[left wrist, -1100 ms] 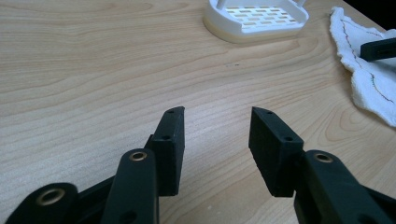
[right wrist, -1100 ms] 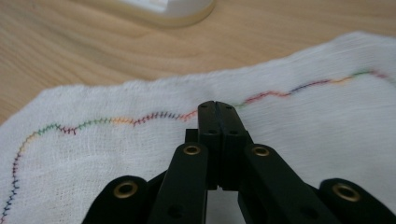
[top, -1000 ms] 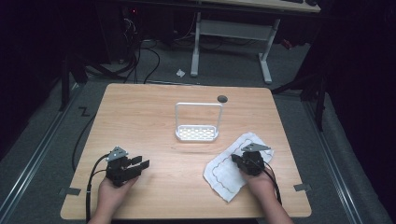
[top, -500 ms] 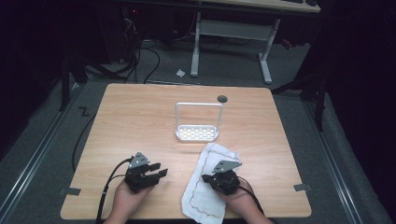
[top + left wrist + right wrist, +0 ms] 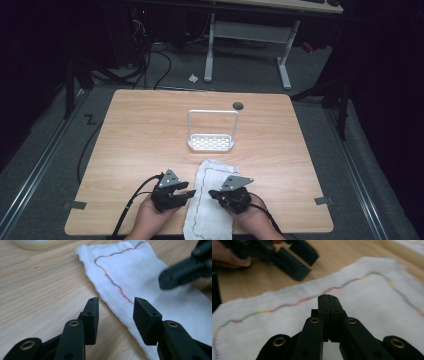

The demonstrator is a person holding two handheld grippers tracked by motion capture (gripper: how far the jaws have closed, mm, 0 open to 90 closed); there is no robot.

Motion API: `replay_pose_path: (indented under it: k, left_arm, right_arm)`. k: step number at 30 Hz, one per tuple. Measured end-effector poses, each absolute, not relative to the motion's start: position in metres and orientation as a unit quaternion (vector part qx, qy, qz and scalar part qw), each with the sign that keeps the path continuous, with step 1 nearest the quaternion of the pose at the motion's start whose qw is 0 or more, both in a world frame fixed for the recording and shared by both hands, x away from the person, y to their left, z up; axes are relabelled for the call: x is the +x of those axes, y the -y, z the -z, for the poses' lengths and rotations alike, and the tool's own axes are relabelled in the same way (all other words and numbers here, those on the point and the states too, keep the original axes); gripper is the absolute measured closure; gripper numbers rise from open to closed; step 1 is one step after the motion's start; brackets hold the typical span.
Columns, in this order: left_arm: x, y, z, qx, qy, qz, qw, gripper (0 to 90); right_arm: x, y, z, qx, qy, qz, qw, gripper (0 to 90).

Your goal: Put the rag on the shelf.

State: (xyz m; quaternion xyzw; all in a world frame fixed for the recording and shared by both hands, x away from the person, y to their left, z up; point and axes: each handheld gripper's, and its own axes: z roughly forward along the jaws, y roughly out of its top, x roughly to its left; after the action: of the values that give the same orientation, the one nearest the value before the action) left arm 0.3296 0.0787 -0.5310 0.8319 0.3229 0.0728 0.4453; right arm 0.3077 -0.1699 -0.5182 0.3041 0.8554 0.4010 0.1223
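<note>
A white cloth (image 5: 210, 200) with a multicoloured stitched line lies flat at the near edge of the wooden counter (image 5: 140, 135), its near end hanging over that edge. The left gripper (image 5: 187, 193) sits just left of the cloth, jaws well apart and empty, straddling the cloth's left hem in the left gripper view. The right gripper (image 5: 214, 193) rests over the cloth's right side, jaws pressed together; no fabric is visibly pinched between them. A white wire rack (image 5: 211, 131) stands just beyond the cloth's far end.
</note>
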Motion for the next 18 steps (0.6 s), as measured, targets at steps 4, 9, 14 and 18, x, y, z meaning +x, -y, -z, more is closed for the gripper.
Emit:
replay_pose_path:
  k: [4,9,14,18]
  left_arm:
    - [0.334,-0.067,0.529,0.834,-0.309,-0.070,0.452,58.8]
    - [0.336,-0.054,0.531,0.841,-0.294,-0.064,0.449,60.4]
    - [0.334,-0.044,0.536,0.855,-0.280,-0.065,0.431,60.3]
    - [0.330,-0.049,0.536,0.853,-0.286,-0.057,0.433,60.4]
  right_arm:
    - [0.316,0.211,0.519,0.367,-0.828,-0.397,0.147,90.0]
    - [0.317,0.233,0.521,0.404,-0.811,-0.393,0.154,90.0]
    - [0.316,0.234,0.528,0.409,-0.817,-0.376,0.158,90.0]
    - [0.323,0.223,0.533,0.404,-0.823,-0.370,0.151,90.0]
